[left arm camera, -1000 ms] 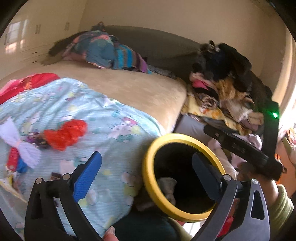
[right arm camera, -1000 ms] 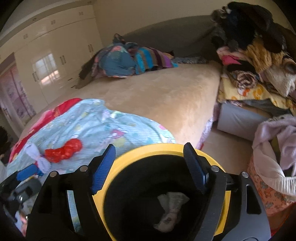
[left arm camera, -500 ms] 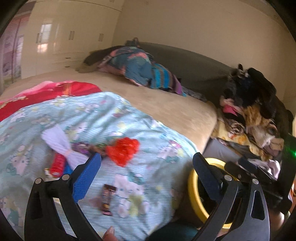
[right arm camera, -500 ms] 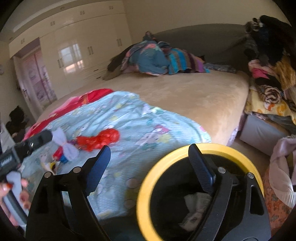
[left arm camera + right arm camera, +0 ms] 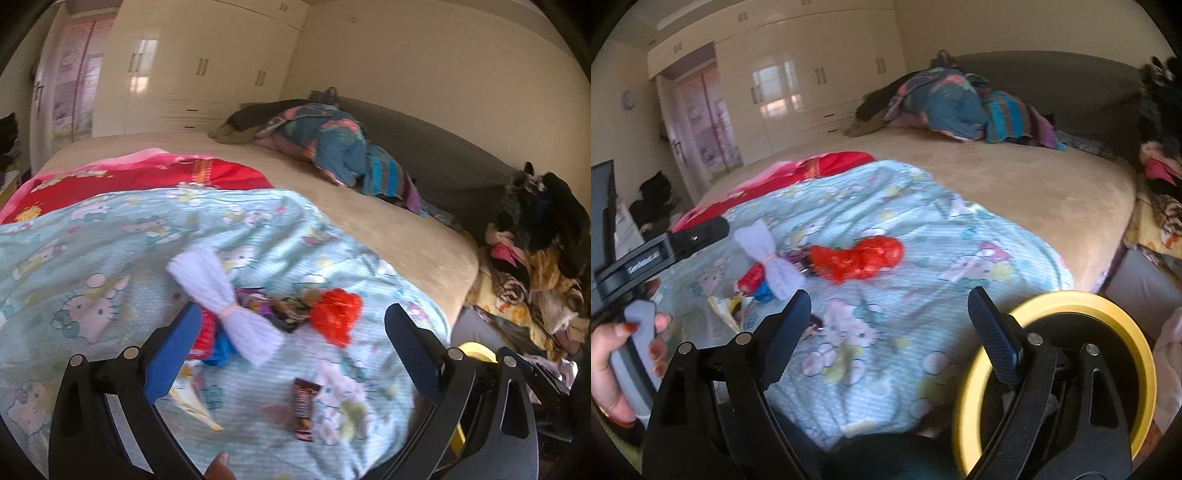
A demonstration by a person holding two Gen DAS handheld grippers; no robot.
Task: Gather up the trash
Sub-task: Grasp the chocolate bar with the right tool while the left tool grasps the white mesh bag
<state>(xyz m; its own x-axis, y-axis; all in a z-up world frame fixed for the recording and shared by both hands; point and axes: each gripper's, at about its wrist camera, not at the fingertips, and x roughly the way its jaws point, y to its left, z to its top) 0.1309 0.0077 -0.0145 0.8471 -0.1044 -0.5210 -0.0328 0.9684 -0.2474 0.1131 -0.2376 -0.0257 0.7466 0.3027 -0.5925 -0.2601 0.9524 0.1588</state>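
1. Looking past our left gripper (image 5: 291,332), we see its jaws wide apart with nothing between them; the right gripper (image 5: 888,317) has just been opening its jaws, and they too stand apart and empty.
2. The trash lies on the pale blue cartoon-print blanket (image 5: 110,236): a crumpled red plastic bag (image 5: 334,314), a white tied bundle (image 5: 225,306), dark snack wrappers (image 5: 275,306) between those two, a red-and-blue packet (image 5: 212,338) touching the bundle, and a brown candy-bar wrapper (image 5: 303,413) lying apart, nearer us.
3. A yellow-rimmed bin (image 5: 1108,314) stands by the bed's edge, partly behind the right gripper.
4. The blanket covers a beige bed (image 5: 1034,184), beside a red cover (image 5: 147,181); bunched bedding (image 5: 332,147) sits by the grey headboard (image 5: 443,147).
5. Heaped clothes (image 5: 535,258) rise at right; cream wardrobes (image 5: 199,66) line the far wall.
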